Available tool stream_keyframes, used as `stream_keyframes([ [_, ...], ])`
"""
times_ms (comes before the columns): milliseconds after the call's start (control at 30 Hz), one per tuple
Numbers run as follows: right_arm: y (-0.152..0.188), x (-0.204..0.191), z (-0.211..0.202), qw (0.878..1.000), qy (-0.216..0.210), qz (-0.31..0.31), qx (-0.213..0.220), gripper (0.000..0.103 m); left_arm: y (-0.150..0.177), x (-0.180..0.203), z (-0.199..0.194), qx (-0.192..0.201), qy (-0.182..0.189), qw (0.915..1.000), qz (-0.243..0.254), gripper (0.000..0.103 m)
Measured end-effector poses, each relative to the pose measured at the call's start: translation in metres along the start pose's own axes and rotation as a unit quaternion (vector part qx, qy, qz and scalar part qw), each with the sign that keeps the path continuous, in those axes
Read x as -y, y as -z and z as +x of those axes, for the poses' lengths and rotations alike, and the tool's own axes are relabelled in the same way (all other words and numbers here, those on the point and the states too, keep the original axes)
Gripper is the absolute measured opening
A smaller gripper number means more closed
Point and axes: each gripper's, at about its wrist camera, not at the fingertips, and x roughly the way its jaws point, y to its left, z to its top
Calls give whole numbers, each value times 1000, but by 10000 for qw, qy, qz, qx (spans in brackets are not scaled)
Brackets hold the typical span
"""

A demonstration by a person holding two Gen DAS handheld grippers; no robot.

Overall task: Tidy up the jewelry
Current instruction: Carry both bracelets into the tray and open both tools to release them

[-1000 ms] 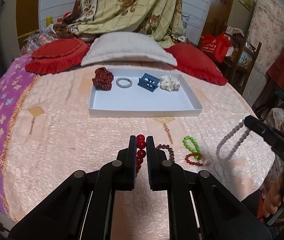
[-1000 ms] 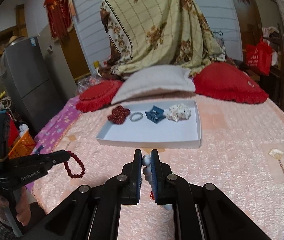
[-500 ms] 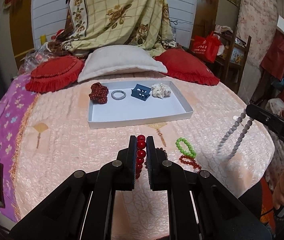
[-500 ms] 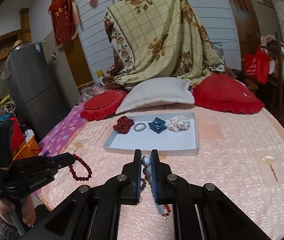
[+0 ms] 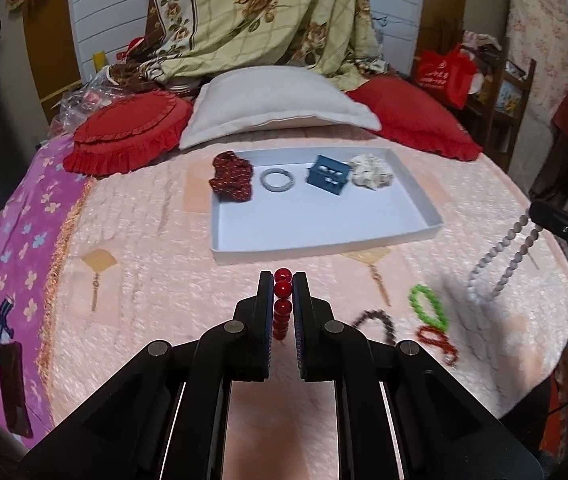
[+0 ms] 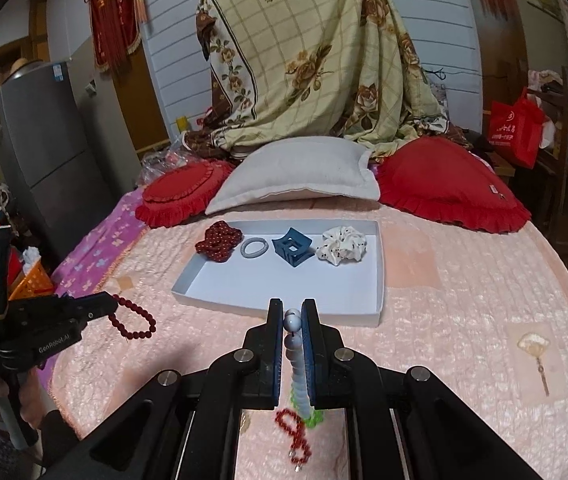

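Note:
My left gripper (image 5: 283, 280) is shut on a red bead bracelet (image 5: 283, 307) and holds it above the pink bedspread, in front of the white tray (image 5: 424, 210). My right gripper (image 6: 293, 312) is shut on a grey-white bead bracelet (image 6: 296, 354), which hangs from it in the left wrist view (image 5: 502, 262). The tray holds a dark red scrunchie (image 5: 232, 176), a grey ring bracelet (image 5: 277, 179), a blue hair clip (image 5: 329, 175) and a white scrunchie (image 5: 372, 171). A green bracelet (image 5: 428, 306), a thin red bracelet (image 5: 436, 340) and a brown bead bracelet (image 5: 380, 322) lie on the bedspread.
Two red cushions (image 5: 128, 136) (image 5: 412, 120) and a white pillow (image 5: 280, 104) lie behind the tray. A purple flowered blanket (image 5: 16, 240) covers the bed's left edge. A grey fridge (image 6: 48, 160) stands left of the bed, shelves and a red bag (image 6: 516, 132) at the right.
Both grippers have risen and drawn back with their bracelets held, so the bed and the tray look farther away. The tray's contents have not moved.

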Motion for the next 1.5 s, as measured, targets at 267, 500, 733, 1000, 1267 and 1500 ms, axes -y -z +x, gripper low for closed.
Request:
stream_keyframes([
  [267, -39, 3, 57, 9995, 183, -115, -221, 8, -43, -19, 52, -288, 60, 9996, -38, 8],
  [500, -72, -9, 123, 9983, 131, -170, -535, 8, -85, -29, 109, -485, 231, 9982, -266, 8],
  [733, -89, -40, 181, 9969, -332, -140, -703, 8, -90, -42, 166, -795, 22, 9960, -417, 8],
  [1000, -59, -23, 247, 9910, -148, 162, -1321, 8, -77, -61, 207, -983, -394, 9937, -374, 8],
  [1267, -41, -7, 273, 9850, -97, 356, -1685, 8, -75, -68, 213, -1018, -338, 9924, -605, 9],
  [1500, -35, -26, 286, 9834, -193, 165, -1797, 8, -69, -62, 176, -781, -312, 9951, -527, 10],
])
